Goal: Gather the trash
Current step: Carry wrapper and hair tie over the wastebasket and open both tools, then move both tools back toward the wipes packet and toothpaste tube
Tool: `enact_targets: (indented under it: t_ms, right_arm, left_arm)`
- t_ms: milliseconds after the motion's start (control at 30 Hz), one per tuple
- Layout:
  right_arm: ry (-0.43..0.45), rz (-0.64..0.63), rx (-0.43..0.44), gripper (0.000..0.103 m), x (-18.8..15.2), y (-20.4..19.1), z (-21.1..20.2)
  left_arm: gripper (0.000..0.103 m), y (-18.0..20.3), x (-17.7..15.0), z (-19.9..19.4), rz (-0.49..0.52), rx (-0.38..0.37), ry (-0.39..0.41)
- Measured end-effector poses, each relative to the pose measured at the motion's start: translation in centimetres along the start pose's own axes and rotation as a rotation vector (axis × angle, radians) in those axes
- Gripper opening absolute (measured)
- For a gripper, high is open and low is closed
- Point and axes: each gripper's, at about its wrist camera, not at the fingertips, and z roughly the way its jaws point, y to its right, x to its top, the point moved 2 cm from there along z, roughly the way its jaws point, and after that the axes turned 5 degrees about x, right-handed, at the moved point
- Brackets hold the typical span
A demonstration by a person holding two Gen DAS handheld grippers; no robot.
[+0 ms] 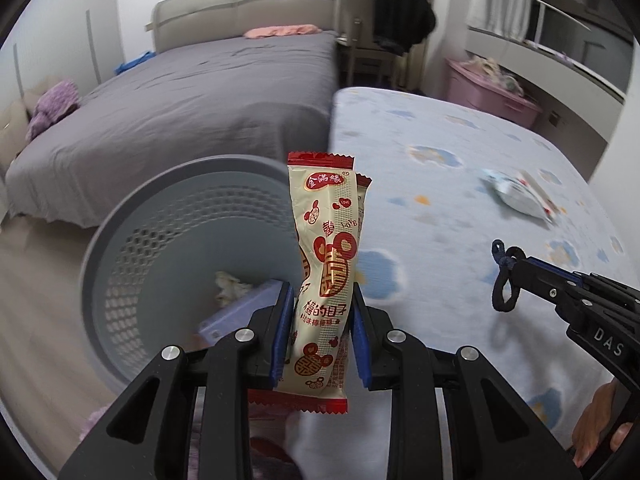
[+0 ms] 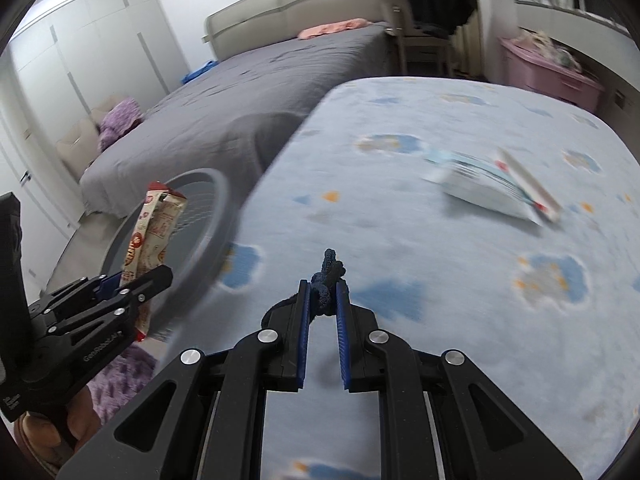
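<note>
Left tongs [image 1: 320, 332] closed tight on a cream-and-red snack wrapper [image 1: 326, 264]; blue pads press both its sides, and the wrapper stands upright, sticking out above and below the grip. A second wrapper edge peeks out behind its top right.

Right tongs [image 2: 323, 300] nearly fully closed on a dark blue knotted cord loop [image 2: 327, 280], pinched near the tips; in the left wrist view the loop dangles from the tips.

Just behind the left tongs sits a grey round perforated trash basket [image 1: 132, 216] on the floor, against the bed edge. Inside it are a crumpled scrap [image 1: 230, 286] and a lilac box [image 1: 240, 308].

Right tongs hover over a light blue cloud-print bed sheet [image 2: 440, 280]. Further out on that sheet lies a white-and-blue packet [image 2: 492, 188], blurred, well apart from both tongs.

A grey bed [image 1: 200, 104] beyond, pink bin [image 1: 488, 92] at far right.
</note>
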Motion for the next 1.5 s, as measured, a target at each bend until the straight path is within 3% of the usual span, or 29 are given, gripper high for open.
enact_targets:
  t_ms: [333, 700, 733, 833, 900, 1067, 1500]
  right_arm:
    - [-0.037, -0.115, 0.103, 0.013, 3.0, -6.8, 4.2]
    - [-0.068, -0.194, 0.178, 0.013, 4.8, -12.5, 8.2]
    - [-0.068, -0.196, 0.177, 0.016, 4.9, -12.6, 8.4]
    - [-0.062, -0.202, 0.178, 0.038, 5.0, -12.9, 8.6]
    - [-0.058, -0.207, 0.166, 0.043, 4.9, -12.9, 8.6]
    - [-0.069, -0.203, 0.155, 0.043, 4.6, -12.6, 8.6]
    - [-0.061, -0.194, 0.142, 0.052, 3.8, -12.2, 7.7]
  left_arm:
    - [0.028, -7.4, 0.5, 1.0, -0.088, 0.101, -0.024]
    - [0.031, -11.5, 0.5, 1.3, -0.125, 0.149, -0.043]
    - [0.032, -11.8, 0.5, 1.3, -0.129, 0.152, -0.043]
    - [0.050, -12.4, 0.4, 1.2, -0.141, 0.165, -0.043]
    - [0.063, -12.7, 0.2, 1.0, -0.147, 0.175, -0.034]
    - [0.064, -13.2, 0.0, 0.9, -0.163, 0.186, -0.037]
    - [0.082, -13.3, -0.5, 0.1, -0.170, 0.219, -0.032]
